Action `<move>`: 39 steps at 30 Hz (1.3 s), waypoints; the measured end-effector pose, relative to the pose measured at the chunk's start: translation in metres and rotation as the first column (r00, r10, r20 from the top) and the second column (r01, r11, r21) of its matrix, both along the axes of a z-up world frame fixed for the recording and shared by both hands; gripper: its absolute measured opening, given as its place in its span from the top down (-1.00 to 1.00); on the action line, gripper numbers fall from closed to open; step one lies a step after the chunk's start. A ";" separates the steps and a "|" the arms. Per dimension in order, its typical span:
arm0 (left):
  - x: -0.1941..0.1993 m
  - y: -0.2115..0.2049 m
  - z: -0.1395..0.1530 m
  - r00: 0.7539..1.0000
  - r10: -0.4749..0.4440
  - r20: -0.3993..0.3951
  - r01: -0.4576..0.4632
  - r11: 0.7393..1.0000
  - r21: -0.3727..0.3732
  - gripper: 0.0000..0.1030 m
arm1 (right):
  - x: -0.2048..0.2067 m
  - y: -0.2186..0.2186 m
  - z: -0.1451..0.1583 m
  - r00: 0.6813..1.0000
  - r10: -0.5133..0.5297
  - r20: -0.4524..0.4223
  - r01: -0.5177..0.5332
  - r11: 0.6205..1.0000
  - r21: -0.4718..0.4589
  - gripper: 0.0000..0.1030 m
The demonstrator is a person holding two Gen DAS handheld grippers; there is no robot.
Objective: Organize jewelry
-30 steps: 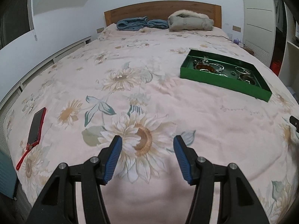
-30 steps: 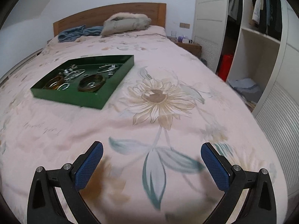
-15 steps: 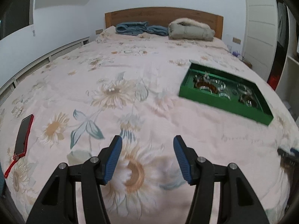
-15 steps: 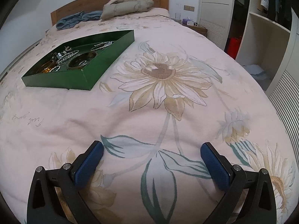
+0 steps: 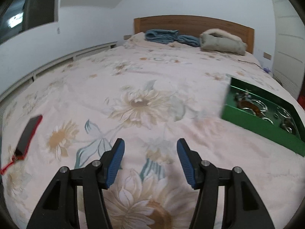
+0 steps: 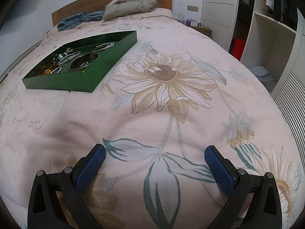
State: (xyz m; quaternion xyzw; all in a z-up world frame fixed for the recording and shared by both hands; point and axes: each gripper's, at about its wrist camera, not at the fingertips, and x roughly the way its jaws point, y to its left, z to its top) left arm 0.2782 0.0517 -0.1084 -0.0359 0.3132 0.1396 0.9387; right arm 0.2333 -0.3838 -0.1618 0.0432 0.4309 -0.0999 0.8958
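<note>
A shallow green tray (image 6: 106, 64) lies on the flowered bedspread, holding bracelets, bangles and rings (image 6: 70, 57) in its compartments. In the left wrist view the same green tray (image 5: 253, 124) sits at the far right, well away from my left gripper (image 5: 150, 148). That gripper is open over the bedspread with nothing between its blue pads (image 5: 116, 160). My right gripper (image 6: 154, 152) is open wider, low over a leaf print, also empty. The tray is up and to the left of it, out of its reach.
A phone in a red case (image 5: 28, 133) lies near the bed's left edge. Folded blue clothing (image 5: 167, 37) and a grey jacket (image 5: 221, 42) rest by the wooden headboard. An open wardrobe (image 6: 266, 38) and a bedside table (image 6: 198, 26) stand right of the bed.
The left gripper swung left and rolled, so the green tray slid toward the right edge of its view. The right gripper sank closer to the bedspread early on, then held still.
</note>
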 end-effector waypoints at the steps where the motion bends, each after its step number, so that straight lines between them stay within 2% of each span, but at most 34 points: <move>1: 0.001 0.005 -0.003 1.000 -0.003 -0.002 0.003 1.000 -0.031 -0.07 | 0.000 0.000 0.000 1.000 0.000 0.000 0.000 1.000 0.000 -0.99; 4: 0.003 0.011 -0.003 1.000 -0.020 0.012 0.020 0.997 -0.078 -0.07 | 0.000 0.000 0.000 1.000 0.000 0.000 0.000 1.000 -0.001 -0.99; 10: 0.005 0.013 -0.004 0.999 -0.041 0.027 0.044 0.995 -0.095 -0.07 | 0.001 -0.001 0.000 1.000 0.000 -0.001 0.000 1.000 -0.002 -0.99; 19: -0.004 0.047 0.005 0.990 0.118 0.081 -0.108 0.986 -0.126 -0.07 | 0.002 -0.001 -0.001 1.000 0.000 -0.002 0.000 1.000 -0.002 -0.99; 25: -0.008 0.085 0.001 0.975 0.215 0.057 -0.200 0.959 -0.201 -0.07 | 0.002 -0.001 -0.001 1.000 0.000 -0.002 0.000 1.000 -0.003 -0.99; 30: -0.011 0.100 -0.003 0.969 0.246 0.038 -0.230 0.942 -0.243 -0.07 | 0.002 -0.001 -0.001 1.000 0.000 -0.001 0.000 1.000 -0.003 -0.99; 39: -0.013 0.103 -0.005 0.969 0.245 0.033 -0.230 0.941 -0.249 -0.07 | 0.002 -0.001 0.000 1.000 -0.001 -0.001 0.001 1.000 -0.003 -0.99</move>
